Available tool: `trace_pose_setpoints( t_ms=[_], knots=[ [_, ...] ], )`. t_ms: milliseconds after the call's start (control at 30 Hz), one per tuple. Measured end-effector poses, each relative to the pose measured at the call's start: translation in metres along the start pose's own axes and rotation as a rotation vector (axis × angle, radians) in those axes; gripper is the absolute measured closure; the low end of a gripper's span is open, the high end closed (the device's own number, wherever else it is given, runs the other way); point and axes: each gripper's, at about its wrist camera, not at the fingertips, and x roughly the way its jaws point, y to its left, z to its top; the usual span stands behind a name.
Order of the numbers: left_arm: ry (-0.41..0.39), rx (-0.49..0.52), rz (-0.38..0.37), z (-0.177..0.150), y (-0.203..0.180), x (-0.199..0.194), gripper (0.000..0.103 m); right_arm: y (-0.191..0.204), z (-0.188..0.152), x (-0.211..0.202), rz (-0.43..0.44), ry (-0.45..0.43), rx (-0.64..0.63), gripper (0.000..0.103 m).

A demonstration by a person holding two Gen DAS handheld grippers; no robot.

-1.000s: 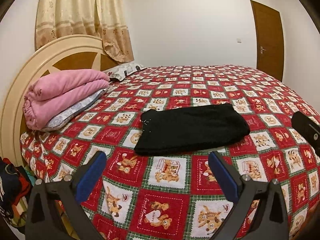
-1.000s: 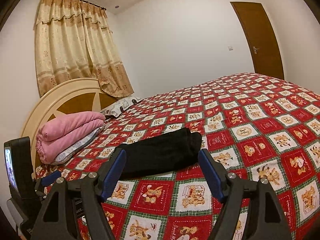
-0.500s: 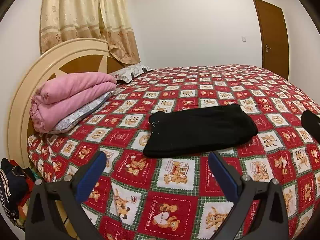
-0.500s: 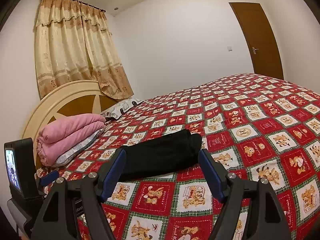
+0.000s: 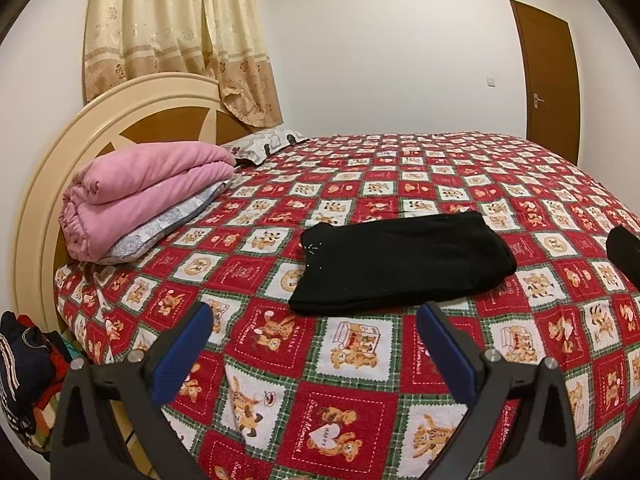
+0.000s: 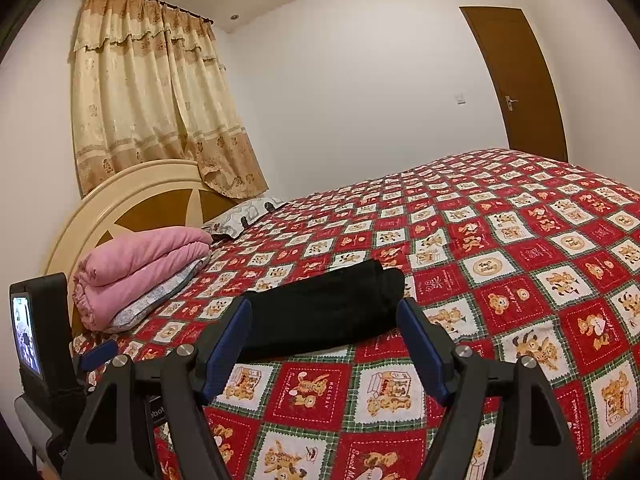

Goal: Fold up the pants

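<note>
At the far left of the left wrist view, a heap of dark and striped clothes (image 5: 22,376) sits low beside the bed, below the curved cream headboard (image 5: 44,184). A folded pink blanket (image 5: 136,196) rests on a grey patterned pillow (image 5: 160,228) against that headboard, and a second pillow (image 5: 264,144) lies further back beneath the beige curtain (image 5: 176,36).

The bed is covered by a red, white and green bedspread (image 5: 400,168) printed with teddy bears. The black pants (image 5: 400,260) lie on it near the close edge, folded into a flat, compact rectangle, with nothing touching them.

The left hand-held gripper (image 5: 312,344) hovers over the near edge of the bed, short of the pants, its blue-padded fingers (image 5: 180,356) spread wide and holding nothing. In the right wrist view its body, with a small lit screen, shows at the left border.

The right hand-held gripper (image 6: 324,344) hangs above the bedspread too, on the near side of the pants (image 6: 324,308), which show between its two blue pads; its jaws stand wide apart and empty. A dark part of it juts in at the right edge of the left wrist view.

At the far right, a brown wooden door (image 5: 548,84) stands closed in the white wall (image 5: 384,48).
</note>
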Motion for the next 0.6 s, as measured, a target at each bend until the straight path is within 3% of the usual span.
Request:
trace_pose_setpoints(
  t_ms=[600],
  knots=[
    [0.002, -0.020, 0.011, 0.0030, 0.0041, -0.0004, 0.000, -0.0011, -0.0003, -0.0031, -0.002, -0.001, -0.004, 0.027]
  ],
)
